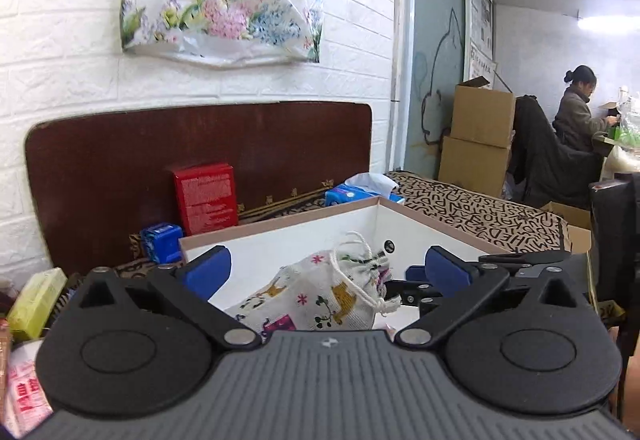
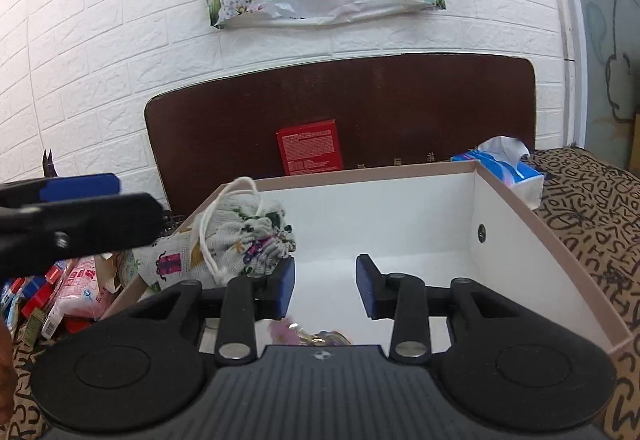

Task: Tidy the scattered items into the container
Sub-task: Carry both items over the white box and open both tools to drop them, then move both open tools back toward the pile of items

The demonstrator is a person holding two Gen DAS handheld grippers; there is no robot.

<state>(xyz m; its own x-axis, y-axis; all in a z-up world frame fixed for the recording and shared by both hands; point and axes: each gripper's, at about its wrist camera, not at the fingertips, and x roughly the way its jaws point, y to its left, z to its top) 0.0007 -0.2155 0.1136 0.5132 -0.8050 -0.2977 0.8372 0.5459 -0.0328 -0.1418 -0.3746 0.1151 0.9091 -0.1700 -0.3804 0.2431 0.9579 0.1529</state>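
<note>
Pouch (image 1: 320,296) base hidden behind left hand-held gripper (image 1: 326,268), both hand-held grippers' fingers apart.

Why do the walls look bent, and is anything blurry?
Left wrist view: the brick wall bulges from the fisheye lens, corners go dark, ceiling light glares. Right wrist view: brick lines curve too; the left gripper looks soft.

The pouch (image 2: 224,244) lies in the box (image 2: 516,208), at its left wall. A carton (image 2: 310,146) stands behind; tissues (image 2: 508,168) sit behind-right.
</note>
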